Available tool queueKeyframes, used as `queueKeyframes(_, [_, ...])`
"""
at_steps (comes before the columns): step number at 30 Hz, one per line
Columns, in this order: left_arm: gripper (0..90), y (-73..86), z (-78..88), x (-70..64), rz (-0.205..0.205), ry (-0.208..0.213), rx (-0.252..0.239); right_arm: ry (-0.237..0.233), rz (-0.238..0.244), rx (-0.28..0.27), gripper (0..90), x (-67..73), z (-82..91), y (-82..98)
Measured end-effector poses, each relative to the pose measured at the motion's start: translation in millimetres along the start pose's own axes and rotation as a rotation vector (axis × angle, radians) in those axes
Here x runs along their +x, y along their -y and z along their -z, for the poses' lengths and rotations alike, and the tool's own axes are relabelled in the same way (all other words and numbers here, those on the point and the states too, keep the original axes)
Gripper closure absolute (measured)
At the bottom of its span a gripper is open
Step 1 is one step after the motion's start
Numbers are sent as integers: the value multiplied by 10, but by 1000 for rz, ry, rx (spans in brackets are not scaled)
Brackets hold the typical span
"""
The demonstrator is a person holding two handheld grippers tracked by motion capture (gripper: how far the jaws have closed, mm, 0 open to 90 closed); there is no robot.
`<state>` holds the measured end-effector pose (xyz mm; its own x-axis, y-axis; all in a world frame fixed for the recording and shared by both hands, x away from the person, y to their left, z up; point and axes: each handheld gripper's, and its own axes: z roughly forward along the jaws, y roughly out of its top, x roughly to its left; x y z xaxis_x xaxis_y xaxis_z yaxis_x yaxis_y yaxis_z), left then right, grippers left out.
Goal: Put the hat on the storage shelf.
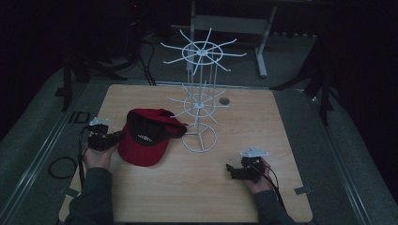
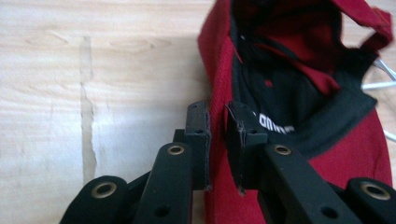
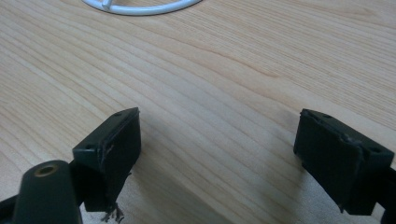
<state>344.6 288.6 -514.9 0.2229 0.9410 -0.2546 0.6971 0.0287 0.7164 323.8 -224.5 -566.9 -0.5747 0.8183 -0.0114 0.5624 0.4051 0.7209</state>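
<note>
Now the left hand-held gripper [image 2: 217, 140] pinches the rim of the red cap [image 1: 143, 137], which lies on the counter [image 1: 197, 187] beside the white wire rack [image 1: 199, 101]; the right hand-held gripper [image 3: 233, 154] gapes wide, holding nothing.

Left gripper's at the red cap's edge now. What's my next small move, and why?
Probably lift the red cap slightly with the left gripper to test the hold. Its jaws stand pinched on the cap's side wall, one pad outside and one inside, while the cap rests on the table beside the white wire rack. The right gripper sits open, empty.
</note>
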Motion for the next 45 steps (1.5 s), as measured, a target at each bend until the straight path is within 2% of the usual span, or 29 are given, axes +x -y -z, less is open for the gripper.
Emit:
queueKeyframes(4, [785, 116, 28, -29, 7, 52, 34, 1, 0, 0, 147, 0, 0, 0])
queueKeyframes(6, [731, 170, 8, -51, 4, 97, 62, 0, -1, -1, 147, 1, -1, 1])
queueKeyframes(8, [695, 211, -20, -74, -11, 117, 87, 0, 2, -1, 147, -1, -1, 1])
queueKeyframes(10, [677, 257, -62, -85, -2, 147, 103, 0, 2, -1, 147, -1, -1, 1])
queueKeyframes(15, [676, 314, -134, -114, -7, 181, 135, 0, 2, -1, 147, -1, -1, 1])
queueKeyframes(18, [675, 310, -149, -159, -39, 198, 157, 0, 2, -1, 147, -1, -1, 1])
queueKeyframes(22, [639, 318, -213, -220, -59, 213, 197, 0, 2, -1, 147, -1, -1, 1])
queueKeyframes(28, [632, 332, -292, -270, -41, 272, 214, 0, 2, -1, 147, -1, -1, 1])
queueKeyframes(30, [606, 341, -341, -317, -59, 285, 241, 0, 2, -1, 147, -1, -1, 1])
queueKeyframes(32, [604, 345, -367, -348, -64, 308, 233, 0, 2, -1, 147, -1, -1, 1])
queueKeyframes(36, [717, 324, -349, -359, -35, 360, 194, 1, 2, -1, 147, -1, -1, 1])
queueKeyframes(39, [762, 305, -311, -397, -62, 357, 184, 0, 2, -1, 147, -2, -1, 1])
queueKeyframes(41, [767, 300, -281, -446, -96, 330, 179, 0, 2, -1, 147, -1, -1, 1])
queueKeyframes(45, [776, 303, -230, -501, -123, 298, 170, 1, 2, -2, 147, -1, -1, 1])
